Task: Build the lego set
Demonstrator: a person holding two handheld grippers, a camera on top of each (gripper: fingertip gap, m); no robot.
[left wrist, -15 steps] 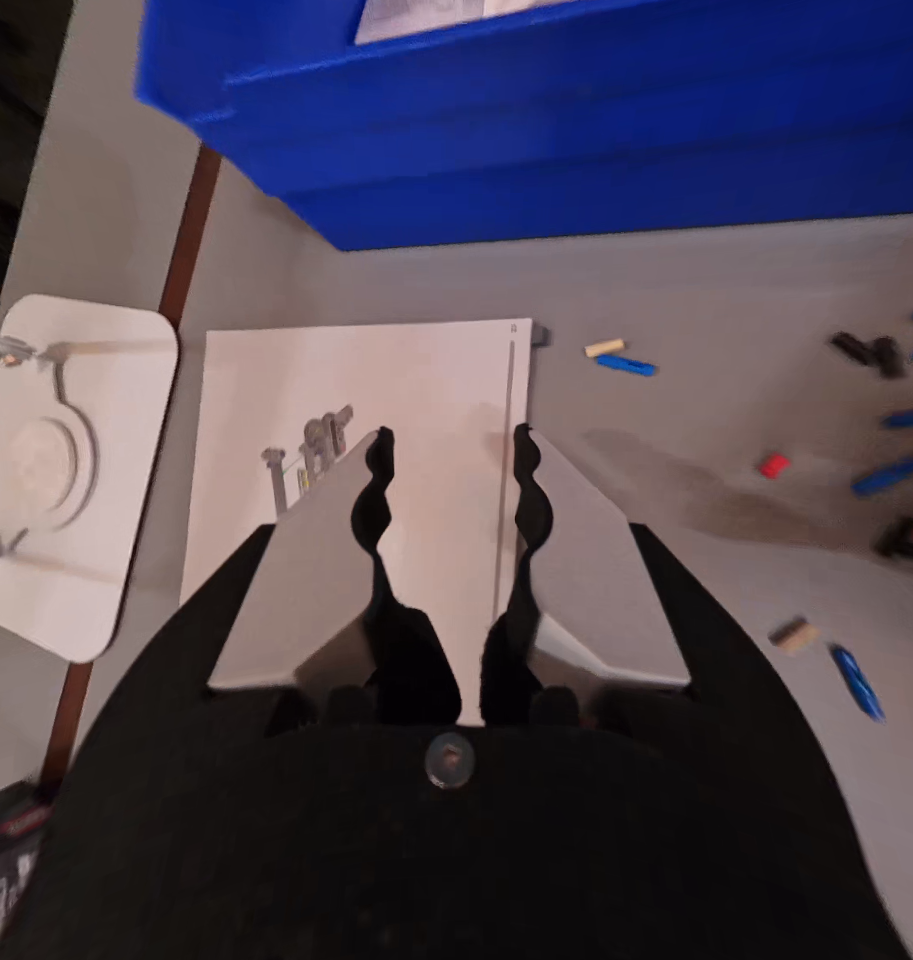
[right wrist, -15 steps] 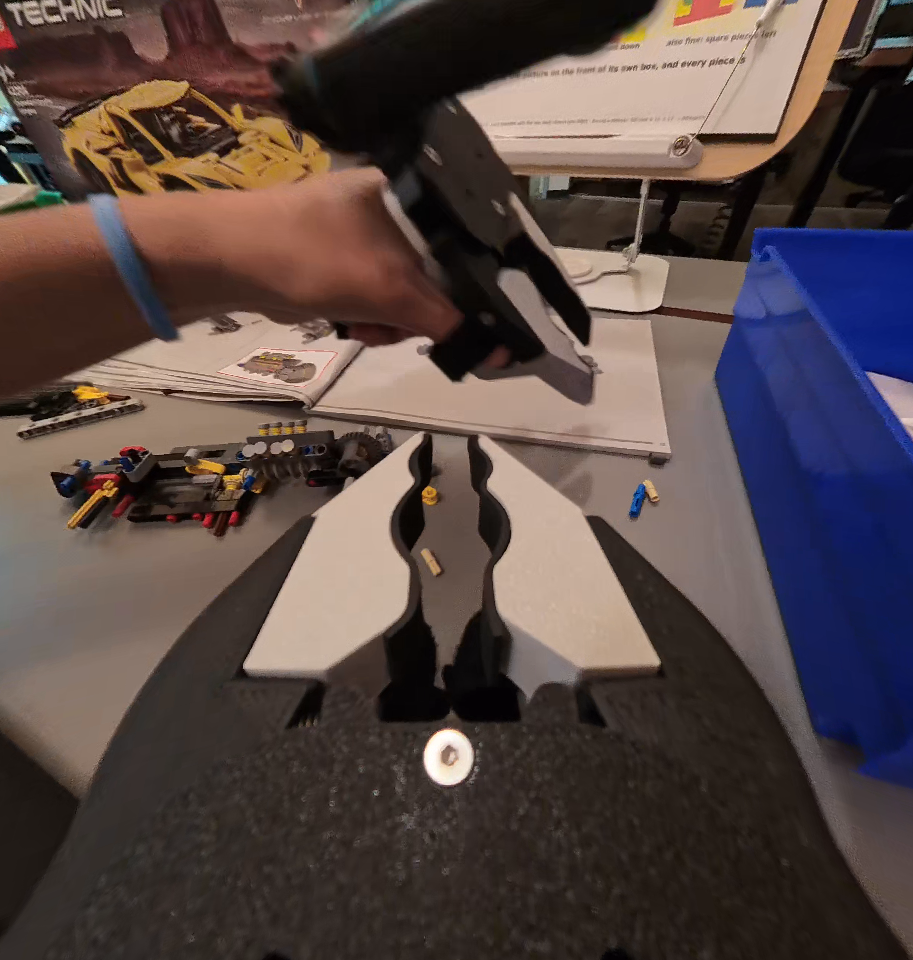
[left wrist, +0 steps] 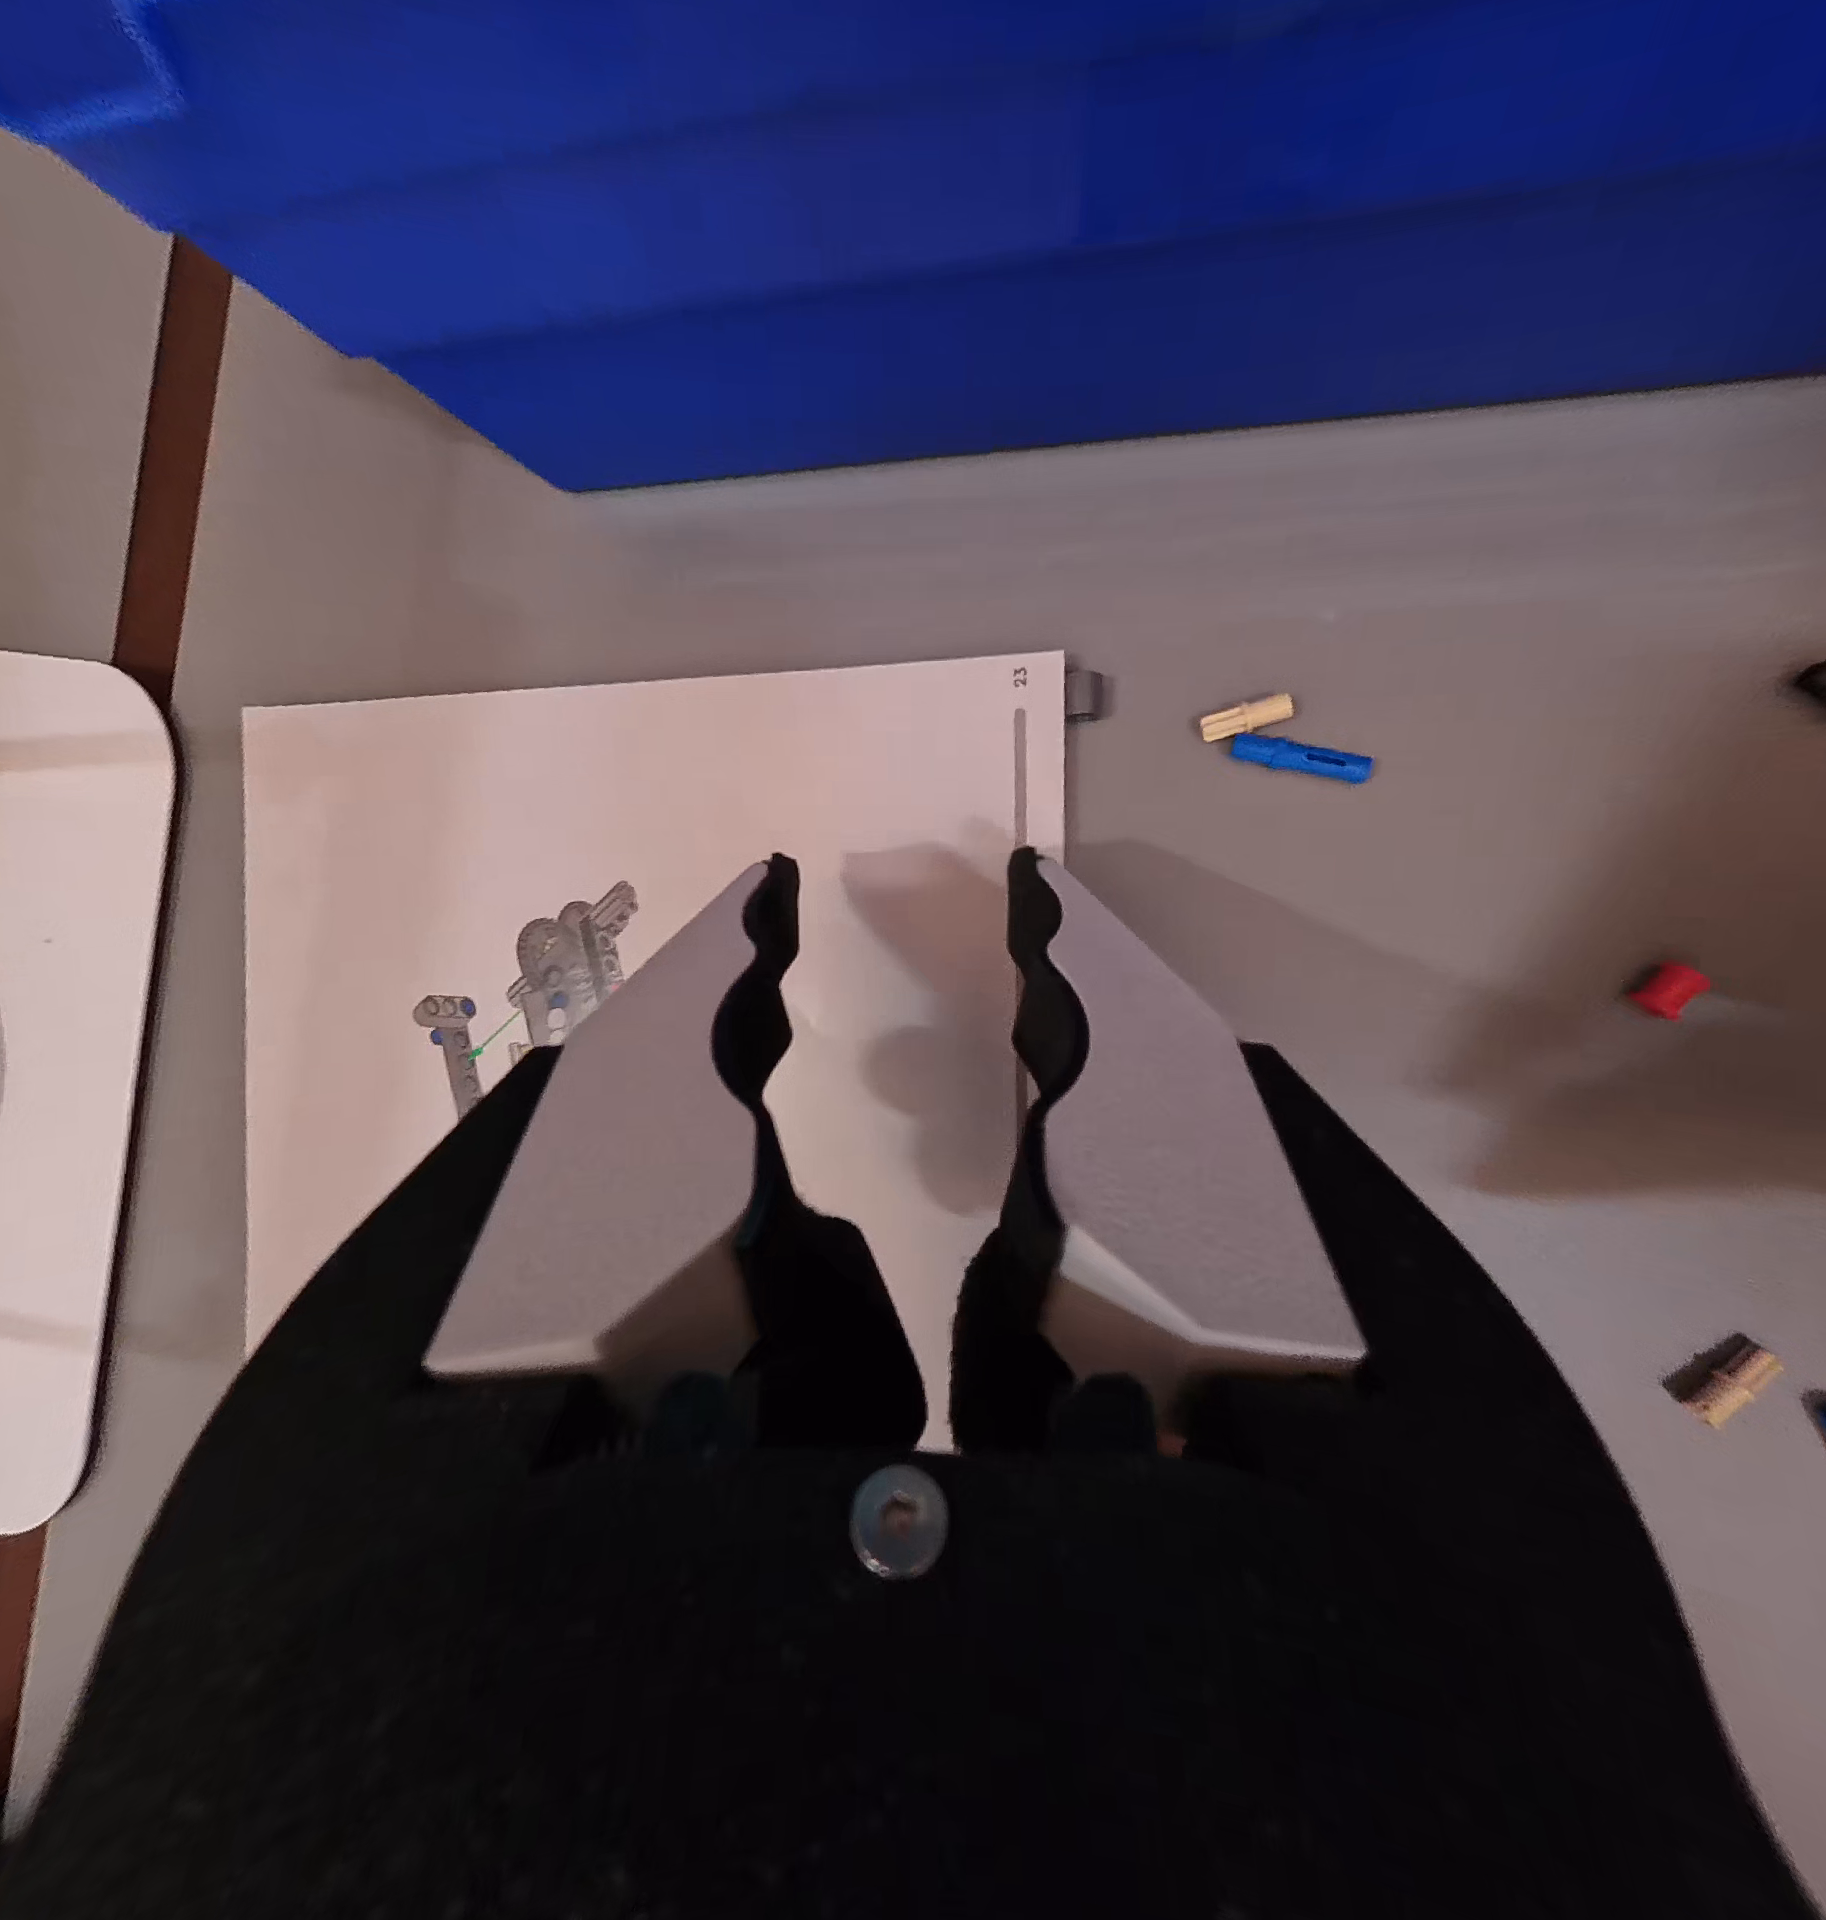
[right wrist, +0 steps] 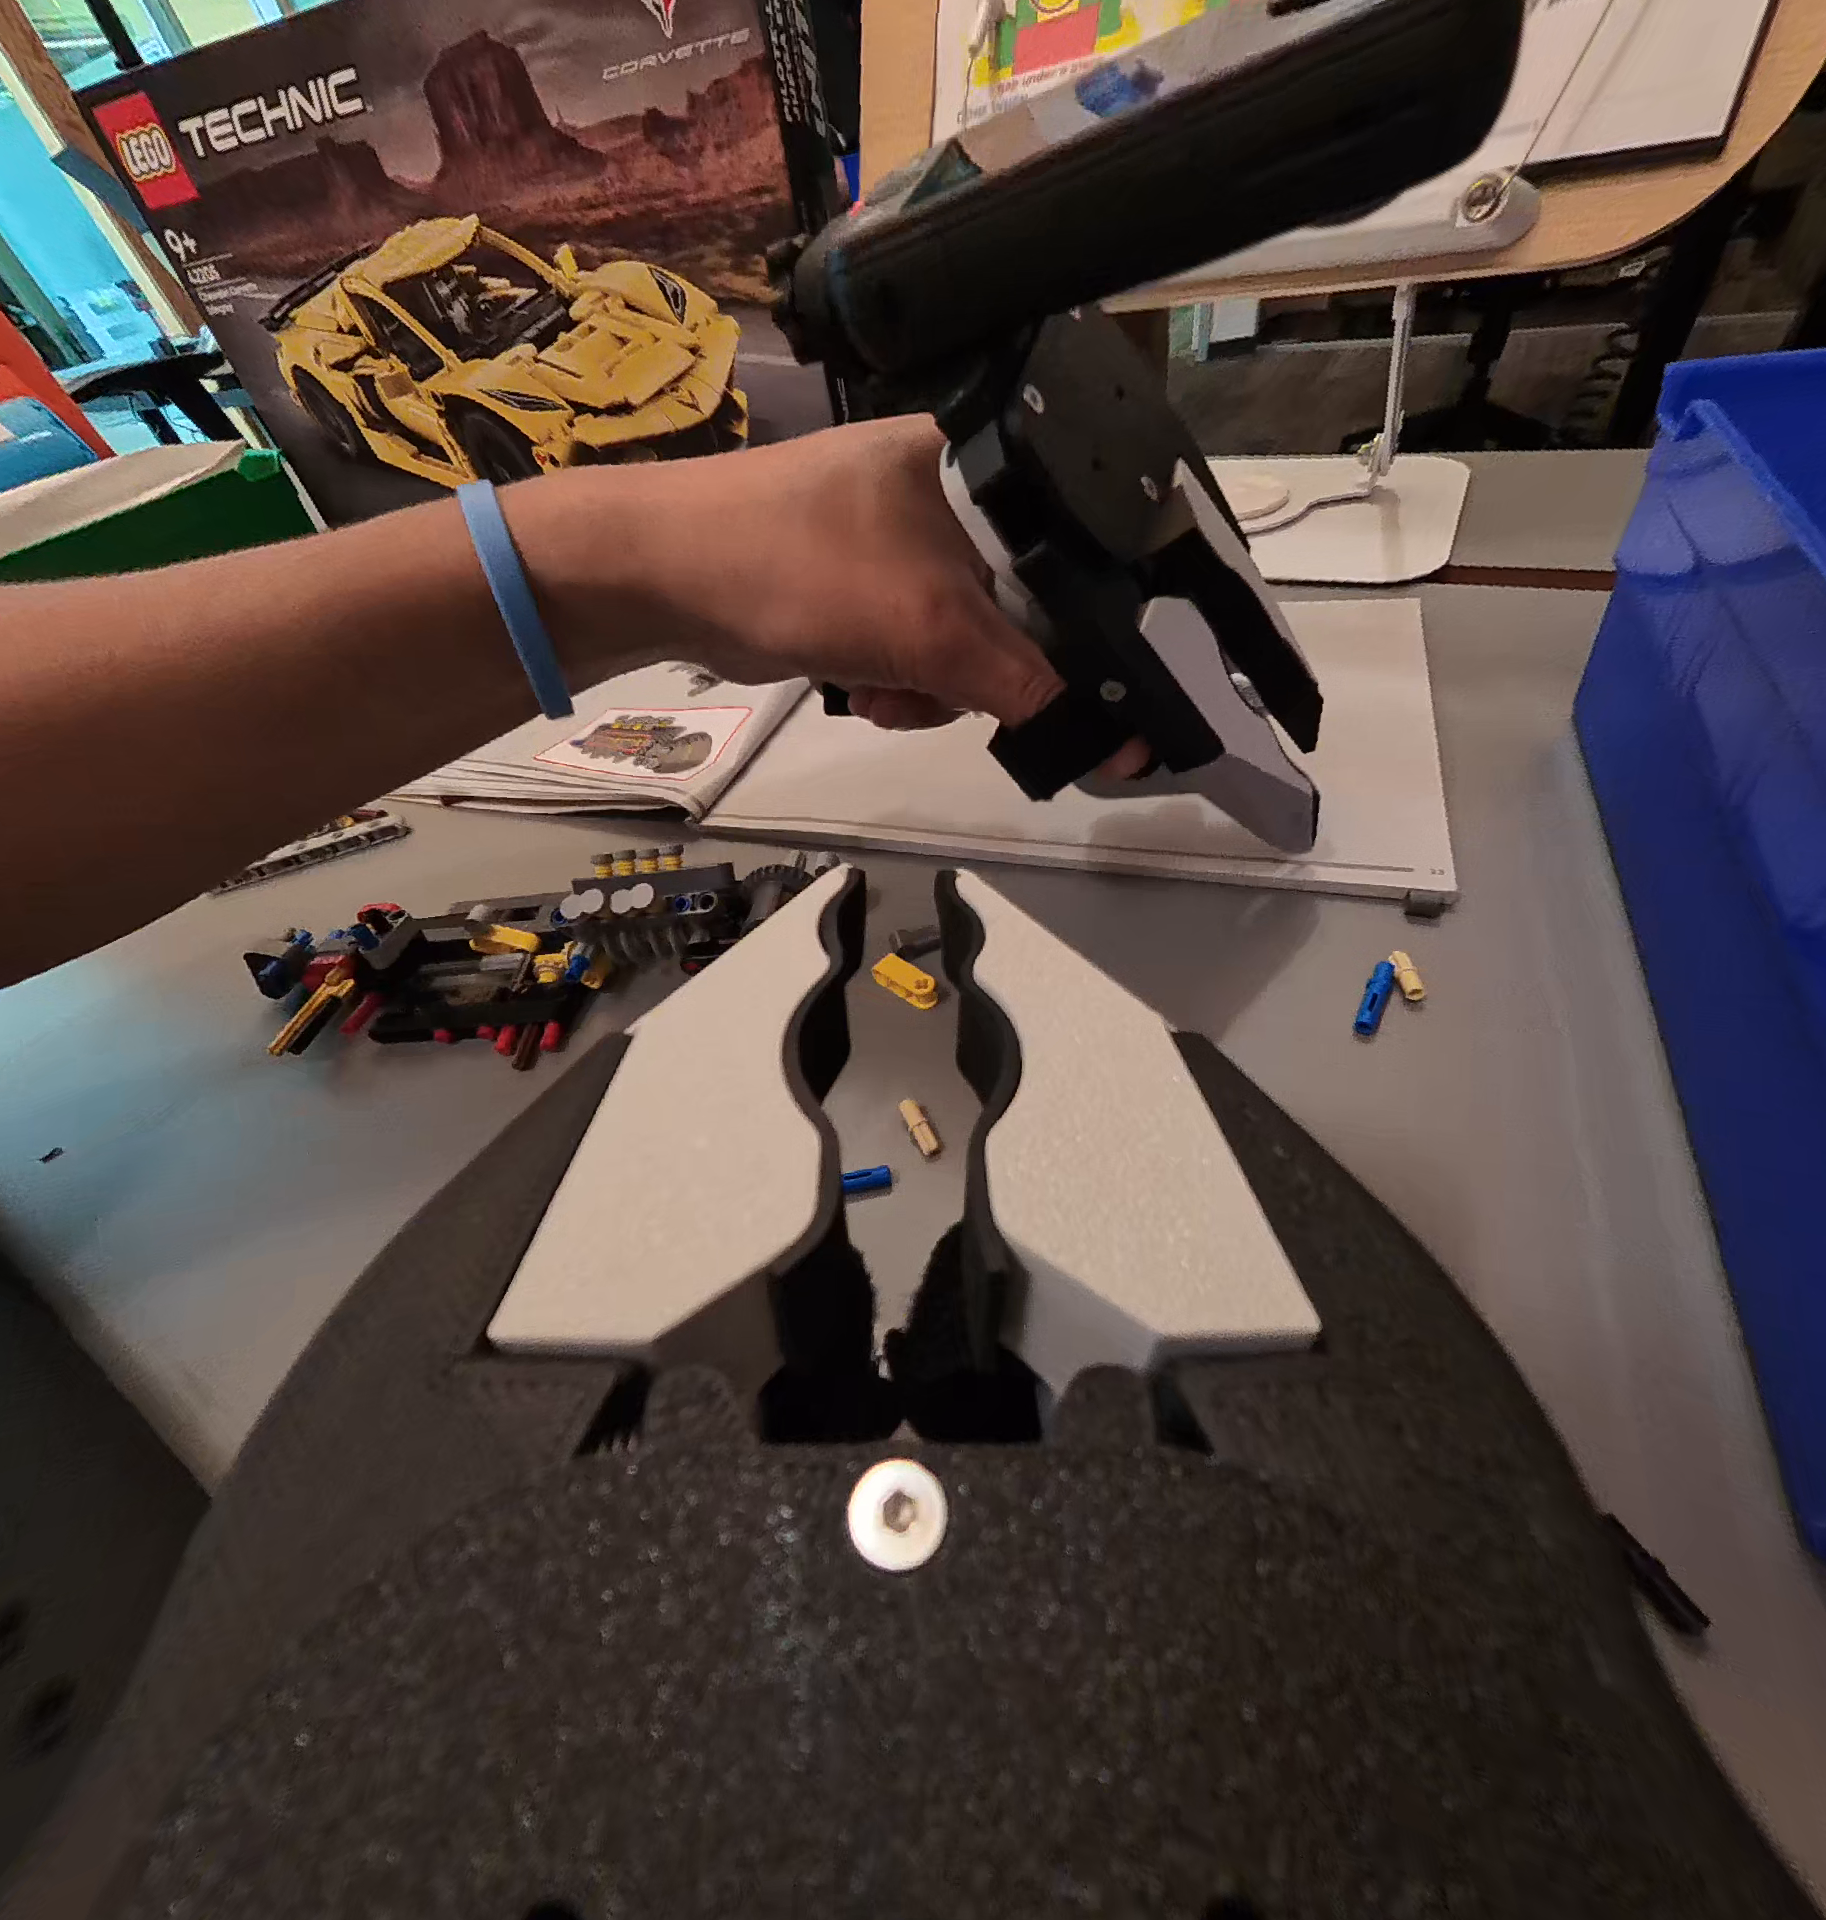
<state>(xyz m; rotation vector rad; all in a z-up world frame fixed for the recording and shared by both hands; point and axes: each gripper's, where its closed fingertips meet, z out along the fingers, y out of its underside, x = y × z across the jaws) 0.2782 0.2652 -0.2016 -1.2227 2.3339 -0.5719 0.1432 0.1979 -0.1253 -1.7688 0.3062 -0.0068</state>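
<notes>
My left gripper is open and empty, just above the right-hand page of the open instruction booklet, near the page's right edge. In the right wrist view a hand holds it tilted down at the booklet. My right gripper is open by a narrow gap and empty, above the grey table. A partly built lego assembly lies to its left. A yellow piece, a tan pin and a blue pin lie on the table under its fingers.
A big blue bin stands at the right, also in the left wrist view. A tan pin, a blue pin and a red piece lie beside the booklet. A white lamp base and the set's box stand behind. The left gripper's tips are roughly 15 cm from the right gripper's. From my right tips it is roughly 8 cm to the tan pin; from my left, 15 cm. My left wrist view looks at it from another angle. The left gripper is farther from the partly built lego assembly, some 25 cm, than the right, some 20 cm.
My left gripper has moved right and down, closer to the page's right edge and the blue bin. The right gripper's view has shifted a little; its jaws stay narrowly open.
</notes>
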